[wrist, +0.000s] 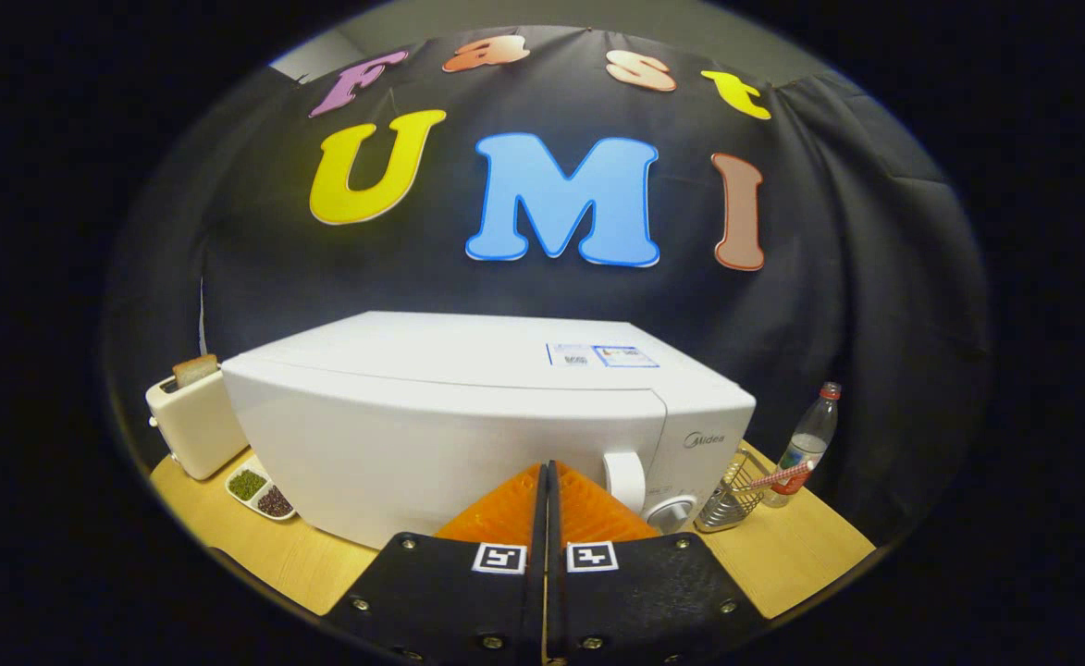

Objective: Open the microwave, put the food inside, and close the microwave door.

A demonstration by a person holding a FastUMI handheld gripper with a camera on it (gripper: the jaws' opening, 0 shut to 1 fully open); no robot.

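Observation:
A white microwave point(468, 416) stands on the wooden table point(265, 546) just beyond my fingers, with its door closed. Its door handle point(625, 481) and a round knob point(671, 511) sit on the front at the right, a little right of my fingertips. My gripper point(548, 467) is shut, its two fingers pressed together with nothing between them, their tips close to the microwave's front. A small white dish point(260, 492) with green and dark food lies left of the microwave.
A cream toaster point(192, 416) holding a slice of bread point(195, 370) stands at the far left. To the right of the microwave are a wire basket point(734, 495) and a plastic bottle point(806, 446) with a red cap.

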